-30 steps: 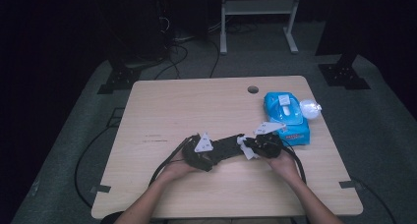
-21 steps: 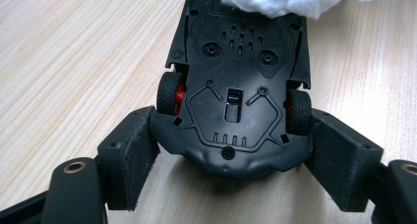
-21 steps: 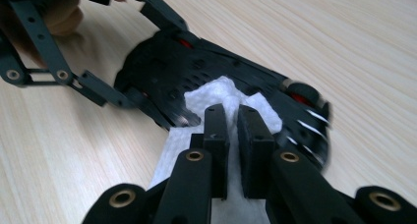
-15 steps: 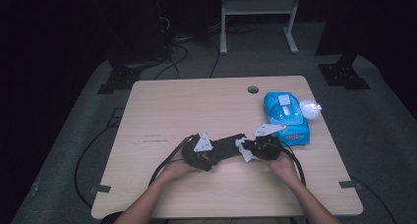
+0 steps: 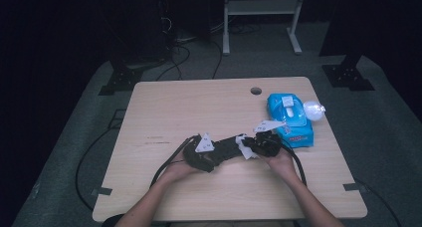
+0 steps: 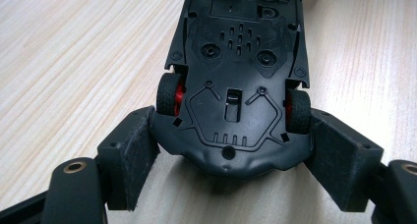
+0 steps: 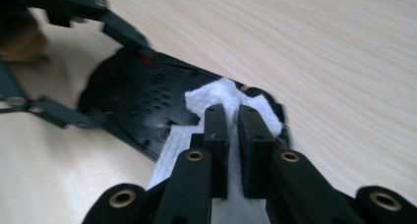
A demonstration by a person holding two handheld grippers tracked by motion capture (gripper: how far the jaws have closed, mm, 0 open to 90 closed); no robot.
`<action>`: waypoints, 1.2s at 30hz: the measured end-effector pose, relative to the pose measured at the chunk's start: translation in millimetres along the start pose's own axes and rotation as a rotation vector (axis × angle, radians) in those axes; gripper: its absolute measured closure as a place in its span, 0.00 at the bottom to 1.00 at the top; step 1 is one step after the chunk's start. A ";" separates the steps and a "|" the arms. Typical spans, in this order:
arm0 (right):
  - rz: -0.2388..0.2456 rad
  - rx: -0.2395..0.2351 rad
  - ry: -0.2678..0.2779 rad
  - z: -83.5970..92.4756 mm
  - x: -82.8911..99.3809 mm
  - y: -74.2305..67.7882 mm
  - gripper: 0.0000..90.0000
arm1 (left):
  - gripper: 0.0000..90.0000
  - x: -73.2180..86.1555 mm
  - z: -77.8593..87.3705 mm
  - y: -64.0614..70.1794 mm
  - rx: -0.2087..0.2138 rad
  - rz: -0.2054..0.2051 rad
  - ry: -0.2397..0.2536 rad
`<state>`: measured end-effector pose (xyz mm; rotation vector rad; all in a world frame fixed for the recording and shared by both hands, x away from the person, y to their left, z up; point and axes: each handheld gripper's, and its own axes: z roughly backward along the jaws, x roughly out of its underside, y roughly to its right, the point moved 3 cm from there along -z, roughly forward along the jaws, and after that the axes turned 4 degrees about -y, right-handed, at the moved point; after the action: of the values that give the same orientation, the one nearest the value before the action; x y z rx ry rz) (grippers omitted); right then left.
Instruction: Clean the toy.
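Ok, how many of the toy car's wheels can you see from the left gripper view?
2. One wheel sits at the underside's left edge, the other wheel at its right edge, both just above the claw's pads. The toy car runs out of frame, so further wheels may be hidden.

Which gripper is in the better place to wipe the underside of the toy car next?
Right. The right gripper pinches the white wipe against the toy car, while the left gripper clamps its end, holding it belly-up.

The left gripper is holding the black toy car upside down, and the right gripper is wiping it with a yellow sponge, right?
Not a yellow sponge. The right gripper pinches a white wipe against the upside-down toy car, as the right gripper view shows. The left gripper does hold the car.
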<state>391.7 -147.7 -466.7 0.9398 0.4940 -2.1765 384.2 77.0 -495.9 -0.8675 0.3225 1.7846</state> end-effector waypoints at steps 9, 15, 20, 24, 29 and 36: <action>-0.010 -0.015 -0.013 13.4 14.0 2.4 0.92 | 0.26 0.5 0.6 -1.2 0.007 0.004 -0.003; -0.012 -0.013 -0.008 12.7 16.3 3.7 0.92 | 0.26 1.4 2.2 -6.0 0.064 0.069 0.023; 0.005 -0.016 -0.026 12.3 14.3 1.4 0.91 | 0.26 1.7 3.1 -5.6 0.054 0.039 0.010; -0.027 -0.064 -0.020 12.0 10.8 -0.5 0.91 | 0.26 1.6 3.1 -5.0 0.048 0.033 0.007; -0.032 -0.087 -0.028 9.4 10.9 -1.4 0.91 | 0.26 1.8 3.0 -5.5 0.056 0.042 0.014; -0.004 -0.084 -0.028 9.4 13.3 -3.3 0.91 | 0.24 3.2 5.7 -11.3 0.142 0.112 0.058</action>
<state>378.3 -156.9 -470.2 0.8626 0.5694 -2.1520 391.6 87.0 -492.1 -0.8145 0.5374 1.8173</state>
